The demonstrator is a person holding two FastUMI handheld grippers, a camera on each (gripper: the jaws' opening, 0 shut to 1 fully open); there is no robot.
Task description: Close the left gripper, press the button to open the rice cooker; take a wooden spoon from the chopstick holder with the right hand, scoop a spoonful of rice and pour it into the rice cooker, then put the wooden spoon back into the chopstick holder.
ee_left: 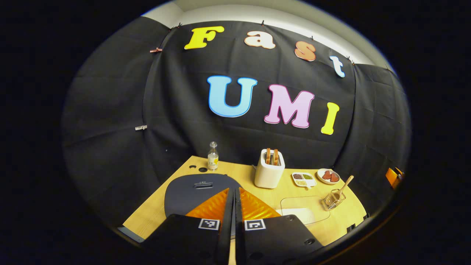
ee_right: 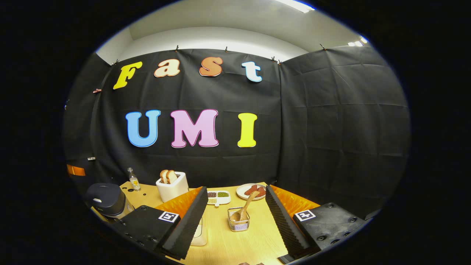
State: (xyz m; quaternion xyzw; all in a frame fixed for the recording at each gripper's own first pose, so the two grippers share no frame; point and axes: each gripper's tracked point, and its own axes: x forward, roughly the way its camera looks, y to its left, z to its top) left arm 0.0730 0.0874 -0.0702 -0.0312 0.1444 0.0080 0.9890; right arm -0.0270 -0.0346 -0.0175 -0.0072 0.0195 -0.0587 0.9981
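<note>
The dark rice cooker point(ee_left: 191, 193) sits low in the left gripper view with its lid down, and its button point(ee_left: 203, 185) is just left of my left gripper point(ee_left: 234, 190). That gripper is shut with nothing between its fingers, hovering over the lid. In the right gripper view the wooden spoon point(ee_right: 244, 208) leans in the wire chopstick holder point(ee_right: 239, 223) on the table. My right gripper point(ee_right: 236, 189) is open, with the holder straight ahead between its fingers. A clear container of white rice point(ee_left: 303, 213) lies between the cooker and the holder point(ee_left: 334, 198).
On the wooden table point(ee_right: 228, 246) a white toaster point(ee_left: 269, 170) with bread stands at the back. Also there are a small bottle point(ee_left: 212, 156), a divided dish of beans point(ee_left: 303, 179) and a plate with red pieces point(ee_left: 328, 176). Black cloth walls close around the table.
</note>
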